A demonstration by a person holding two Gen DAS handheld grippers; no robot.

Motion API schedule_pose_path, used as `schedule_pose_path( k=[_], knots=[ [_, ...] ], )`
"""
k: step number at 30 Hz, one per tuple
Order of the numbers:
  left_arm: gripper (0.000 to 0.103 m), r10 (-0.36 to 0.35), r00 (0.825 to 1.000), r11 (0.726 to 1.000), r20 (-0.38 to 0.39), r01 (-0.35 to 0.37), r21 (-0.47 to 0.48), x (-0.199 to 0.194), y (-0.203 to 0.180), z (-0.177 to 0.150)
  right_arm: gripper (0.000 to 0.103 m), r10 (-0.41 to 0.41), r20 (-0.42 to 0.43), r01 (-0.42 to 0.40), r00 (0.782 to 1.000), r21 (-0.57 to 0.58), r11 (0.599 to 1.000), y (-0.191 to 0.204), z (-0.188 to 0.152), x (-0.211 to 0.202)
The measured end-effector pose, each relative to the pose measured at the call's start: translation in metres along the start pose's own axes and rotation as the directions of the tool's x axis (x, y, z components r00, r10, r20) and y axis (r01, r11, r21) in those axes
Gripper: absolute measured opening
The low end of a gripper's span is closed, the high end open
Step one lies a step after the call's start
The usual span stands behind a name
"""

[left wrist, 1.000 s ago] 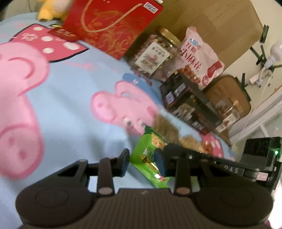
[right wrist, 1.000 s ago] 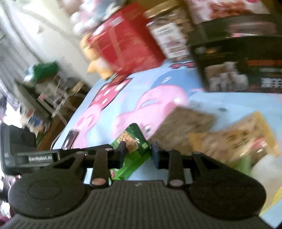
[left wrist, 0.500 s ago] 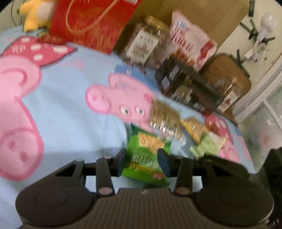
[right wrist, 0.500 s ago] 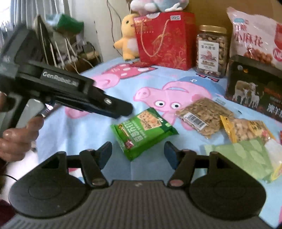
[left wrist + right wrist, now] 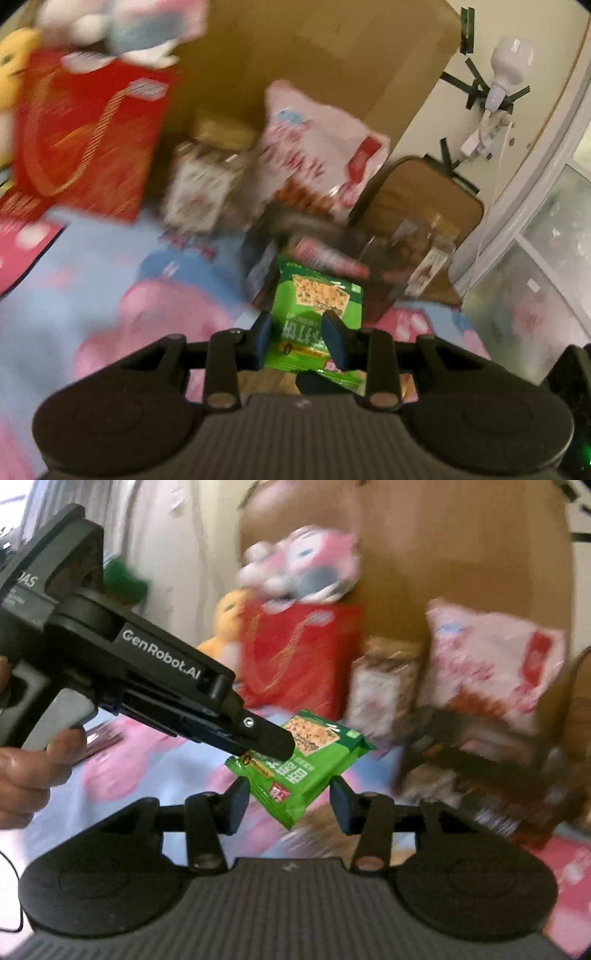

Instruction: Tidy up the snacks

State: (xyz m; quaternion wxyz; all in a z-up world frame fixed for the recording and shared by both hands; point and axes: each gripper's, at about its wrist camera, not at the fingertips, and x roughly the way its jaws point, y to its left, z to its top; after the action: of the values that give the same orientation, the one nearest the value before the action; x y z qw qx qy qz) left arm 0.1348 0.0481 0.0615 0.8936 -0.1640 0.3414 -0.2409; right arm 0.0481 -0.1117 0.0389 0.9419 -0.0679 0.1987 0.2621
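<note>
The left gripper [image 5: 300, 341] clamps a green snack packet [image 5: 301, 762], lifted above the cartoon-print sheet [image 5: 92, 280]; the right gripper [image 5: 286, 805], fingers apart, is just beneath it.

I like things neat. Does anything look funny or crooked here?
Yes: the green snack packet hangs tilted above the blue cartoon bedsheet, pinched by the left gripper. The right gripper is open beneath it.

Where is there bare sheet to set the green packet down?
The left gripper holds the green packet off the bed. Bare blue-and-pink sheet lies to its left, below the red gift bag. Ahead it is crowded: the nut jar, white snack bag and dark box stand close together.
</note>
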Motion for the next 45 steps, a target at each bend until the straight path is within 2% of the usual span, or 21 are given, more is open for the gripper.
schedule_pose_path(
  k=[4, 6, 9, 11, 14, 19, 22, 25, 28, 30, 32, 34, 38, 40, 42, 44, 45],
  knots=[
    [0.029, -0.007, 1.000, 1.000, 0.013, 0.007, 0.019, 0.050, -0.020, 0.035, 0.051, -0.069, 0.023, 0.067, 0.997, 0.068, 0.995, -0.054, 0.020, 0.017],
    [0.034, 0.031, 0.999, 0.999, 0.037, -0.033, 0.042, 0.075, -0.026, 0.046, 0.051, -0.100, 0.021, 0.098, 0.995, 0.101, 0.990, -0.075, 0.028, 0.031],
    [0.035, 0.100, 0.995, 0.994, 0.006, -0.100, 0.039, 0.096, -0.024, 0.051, 0.058, -0.155, -0.018, 0.156, 0.988, 0.127, 0.979, -0.097, 0.030, 0.061],
    [0.035, 0.063, 0.998, 0.998, 0.018, -0.063, 0.030, 0.084, -0.018, 0.042, 0.057, -0.192, -0.039, 0.196, 0.981, 0.175, 0.965, -0.109, 0.025, 0.060],
    [0.035, 0.040, 0.998, 0.997, 0.039, -0.042, 0.060, 0.054, -0.011, 0.020, 0.057, -0.125, 0.009, 0.117, 0.992, 0.298, 0.947, -0.120, 0.007, 0.027],
    [0.035, 0.014, 0.998, 0.999, -0.054, -0.012, 0.030, 0.044, 0.003, -0.012, 0.057, -0.054, -0.027, 0.060, 0.998, 0.482, 0.874, -0.132, -0.038, -0.011],
    [0.035, 0.013, 0.992, 1.000, -0.124, -0.011, 0.019, 0.051, 0.003, -0.034, 0.054, -0.053, -0.078, 0.086, 0.996, 0.522, 0.848, -0.128, -0.059, -0.019],
    [0.035, -0.025, 0.988, 1.000, -0.150, 0.025, 0.002, 0.050, 0.002, -0.054, 0.049, -0.043, -0.102, 0.093, 0.994, 0.555, 0.826, -0.123, -0.071, -0.030],
    [0.034, -0.041, 0.981, 0.999, -0.192, 0.045, 0.015, 0.049, -0.004, -0.073, 0.045, -0.039, -0.150, 0.112, 0.988, 0.521, 0.846, -0.110, -0.075, -0.035],
    [0.034, -0.030, 0.976, 0.999, -0.216, 0.037, 0.032, 0.049, -0.007, -0.083, 0.046, -0.066, -0.141, 0.126, 0.988, 0.474, 0.871, -0.099, -0.074, -0.043],
    [0.034, -0.042, 0.974, 0.999, -0.221, 0.048, 0.020, 0.044, -0.008, -0.088, 0.047, -0.071, -0.115, 0.117, 0.991, 0.471, 0.874, -0.098, -0.072, -0.052],
    [0.034, -0.069, 0.976, 0.997, -0.208, 0.072, 0.011, 0.036, -0.011, -0.089, 0.047, -0.078, -0.083, 0.109, 0.993, 0.481, 0.870, -0.098, -0.073, -0.064],
    [0.034, -0.073, 0.983, 0.996, -0.170, 0.079, 0.030, 0.026, -0.022, -0.081, 0.048, -0.062, -0.114, 0.108, 0.992, 0.465, 0.879, -0.102, -0.078, -0.062],
    [0.034, -0.101, 0.980, 0.994, -0.173, 0.107, 0.024, 0.026, -0.028, -0.079, 0.054, -0.044, -0.133, 0.100, 0.990, 0.453, 0.886, -0.100, -0.080, -0.056],
    [0.034, -0.112, 0.977, 0.993, -0.181, 0.118, 0.022, 0.027, -0.034, -0.078, 0.051, -0.041, -0.178, 0.115, 0.983, 0.427, 0.897, -0.096, -0.084, -0.049],
    [0.034, -0.125, 0.972, 0.991, -0.200, 0.132, 0.022, 0.028, -0.039, -0.082, 0.050, -0.027, -0.169, 0.099, 0.985, 0.434, 0.896, -0.094, -0.087, -0.056],
    [0.034, -0.131, 0.969, 0.990, -0.210, 0.138, 0.021, 0.029, -0.041, -0.084, 0.050, -0.051, -0.166, 0.116, 0.985, 0.413, 0.904, -0.091, -0.087, -0.062]
  ],
)
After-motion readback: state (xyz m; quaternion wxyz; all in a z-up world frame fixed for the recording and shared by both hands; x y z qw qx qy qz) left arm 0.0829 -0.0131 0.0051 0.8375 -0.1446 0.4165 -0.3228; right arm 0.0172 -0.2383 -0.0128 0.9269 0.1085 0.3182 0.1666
